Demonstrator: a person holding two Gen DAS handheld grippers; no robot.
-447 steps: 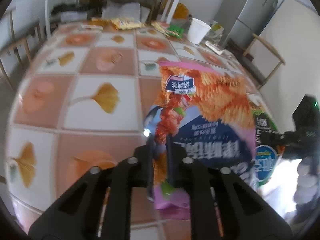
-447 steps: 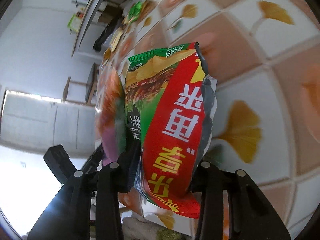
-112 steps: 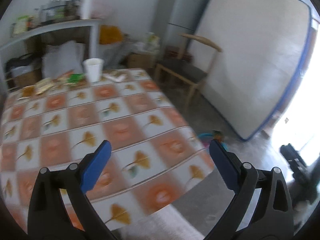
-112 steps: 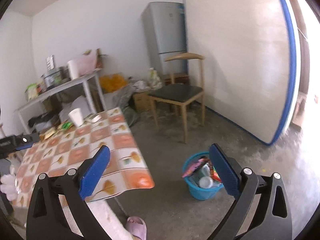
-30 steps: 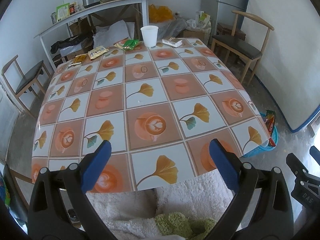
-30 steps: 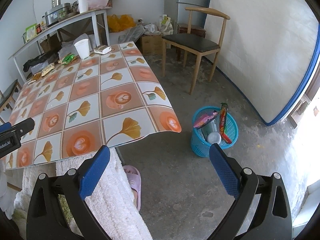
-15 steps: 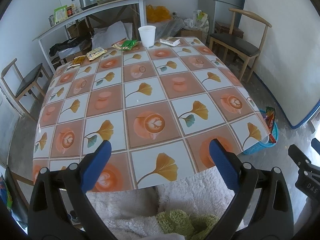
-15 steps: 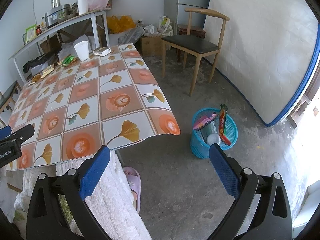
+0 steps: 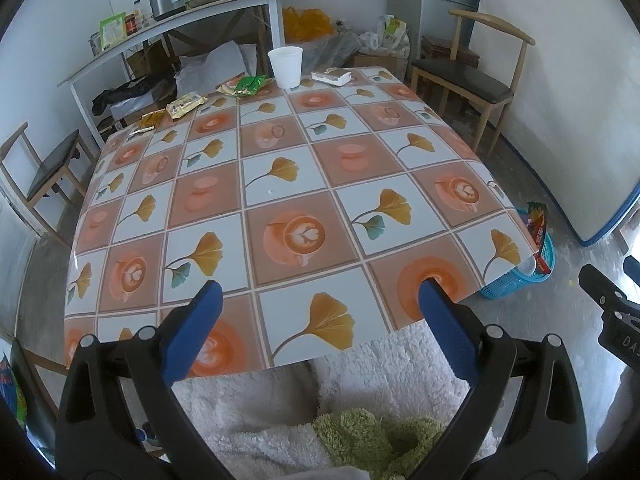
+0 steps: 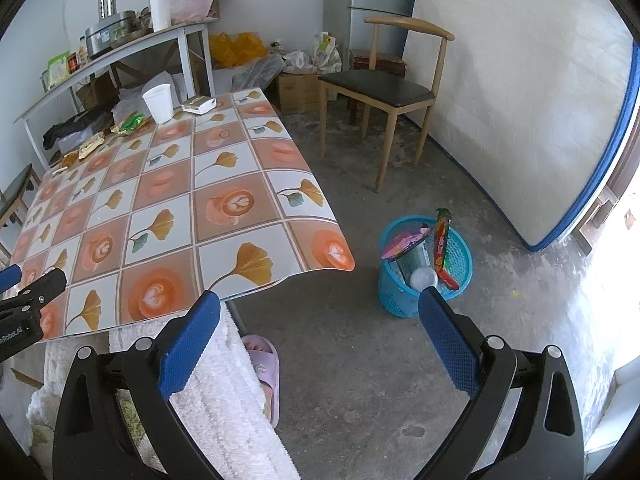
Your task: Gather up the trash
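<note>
At the far left of the desk (image 9: pixel 280 184), small snack packets (image 9: pixel 186 104) lie along the far edge, with a green wrapper (image 9: pixel 249 85) next to them. Just right of the wrapper stands a white paper cup (image 9: pixel 285 66), and right of the cup lies a flat white packet (image 9: pixel 331 75). The near half of the patterned desk top is bare. The left gripper (image 9: pixel 318 320) hangs over the near edge of the desk, its blue-padded fingers (image 9: pixel 192 332) spread wide apart with nothing between them. Below it a white fluffy garment (image 9: pixel 380 368) covers the person's lap. The right gripper (image 10: pixel 319 326) is held beyond the desk's right corner, above the concrete floor (image 10: pixel 352 364), fingers likewise spread wide and empty. On the floor right of the desk sits a blue trash basket (image 10: pixel 394 296), holding a pink snack bag (image 10: pixel 400 245), a red snack bag (image 10: pixel 441 246) standing upright, and a pale cup (image 10: pixel 423 279). A wooden chair (image 10: pixel 384 88) stands farther back.
</note>
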